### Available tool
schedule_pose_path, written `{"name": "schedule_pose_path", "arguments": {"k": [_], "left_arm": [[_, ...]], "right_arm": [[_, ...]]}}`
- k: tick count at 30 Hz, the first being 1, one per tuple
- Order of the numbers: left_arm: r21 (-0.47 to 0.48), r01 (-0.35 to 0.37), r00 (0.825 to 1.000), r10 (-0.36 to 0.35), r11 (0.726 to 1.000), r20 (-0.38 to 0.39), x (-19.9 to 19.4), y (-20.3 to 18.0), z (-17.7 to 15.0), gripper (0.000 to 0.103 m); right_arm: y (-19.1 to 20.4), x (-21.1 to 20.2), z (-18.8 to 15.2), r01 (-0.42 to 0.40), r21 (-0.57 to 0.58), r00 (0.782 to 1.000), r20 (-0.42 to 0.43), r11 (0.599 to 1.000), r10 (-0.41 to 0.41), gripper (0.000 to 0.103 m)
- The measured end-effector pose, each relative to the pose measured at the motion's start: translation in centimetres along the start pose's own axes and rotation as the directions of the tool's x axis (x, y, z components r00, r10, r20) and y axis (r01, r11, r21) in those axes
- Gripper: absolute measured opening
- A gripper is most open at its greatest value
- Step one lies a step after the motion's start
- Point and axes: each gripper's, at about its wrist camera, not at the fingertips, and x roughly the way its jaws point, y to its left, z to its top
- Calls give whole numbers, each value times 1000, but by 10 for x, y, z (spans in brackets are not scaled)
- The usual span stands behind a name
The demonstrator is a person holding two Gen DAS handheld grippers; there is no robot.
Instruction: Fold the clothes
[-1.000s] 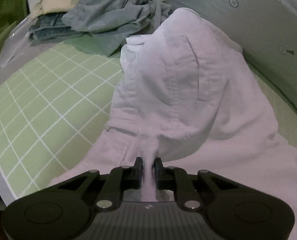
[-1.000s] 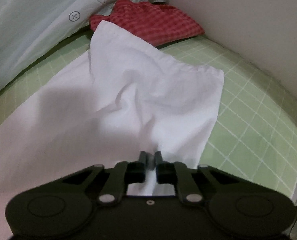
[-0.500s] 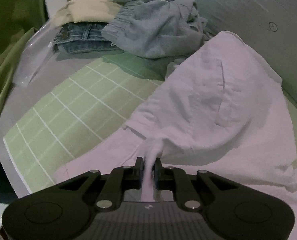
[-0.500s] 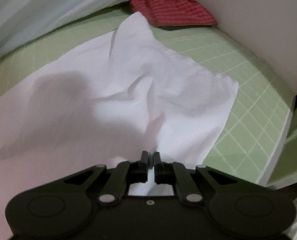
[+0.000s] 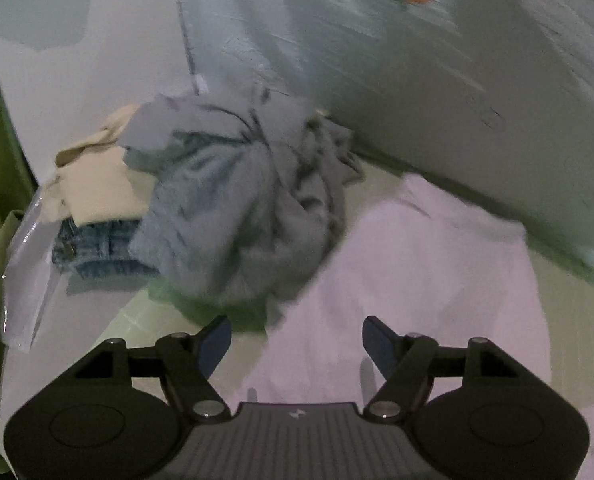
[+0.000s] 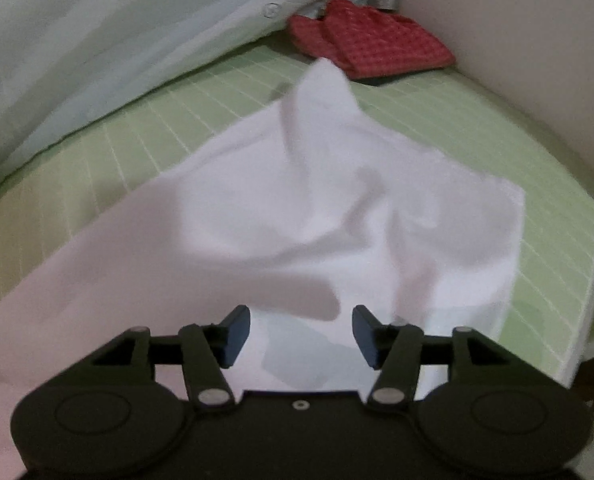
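Note:
A white garment (image 5: 429, 280) lies rumpled on the green gridded mat (image 6: 557, 240); it also shows in the right wrist view (image 6: 297, 220), with one corner standing up near the back. My left gripper (image 5: 297, 340) is open and empty, just above the garment's left edge. My right gripper (image 6: 301, 334) is open and empty above the garment's near part.
A pile of grey (image 5: 237, 208), beige (image 5: 97, 184) and denim (image 5: 97, 248) clothes sits at the back left. A folded red checked cloth (image 6: 369, 44) lies at the back right by a white wall (image 6: 517, 40). A pale sheet (image 6: 117, 40) hangs behind the mat.
Both grippers were shut on the white garment and have opened and let it go. The left gripper has tilted up toward the clothes pile.

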Motion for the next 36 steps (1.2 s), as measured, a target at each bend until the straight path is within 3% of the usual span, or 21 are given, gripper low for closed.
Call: {"name": "schedule_pose_path", "arguments": {"k": [3, 8, 14, 19, 29, 36], "left_arm": [[-44, -26, 1000, 25, 999, -12, 23, 10, 17, 73], [-71, -23, 994, 15, 997, -109, 84, 19, 34, 73], [-87, -94, 984, 79, 992, -157, 151, 35, 48, 74], [-193, -28, 978, -13, 981, -208, 189, 76, 71, 74], [-214, 55, 960, -110, 975, -258, 206, 114, 97, 71], [-144, 3, 968, -39, 990, -248, 176, 86, 81, 73]], "right_arm": [[26, 5, 8, -18, -37, 1000, -5, 999, 18, 58], [70, 7, 15, -19, -130, 1000, -25, 991, 16, 58], [108, 3, 13, 26, -170, 999, -34, 985, -32, 58], [148, -4, 9, 64, -212, 997, -24, 975, -71, 58], [214, -17, 4, 57, -361, 998, 15, 931, -55, 58], [208, -17, -2, -17, -355, 1000, -7, 935, 15, 60]]}}
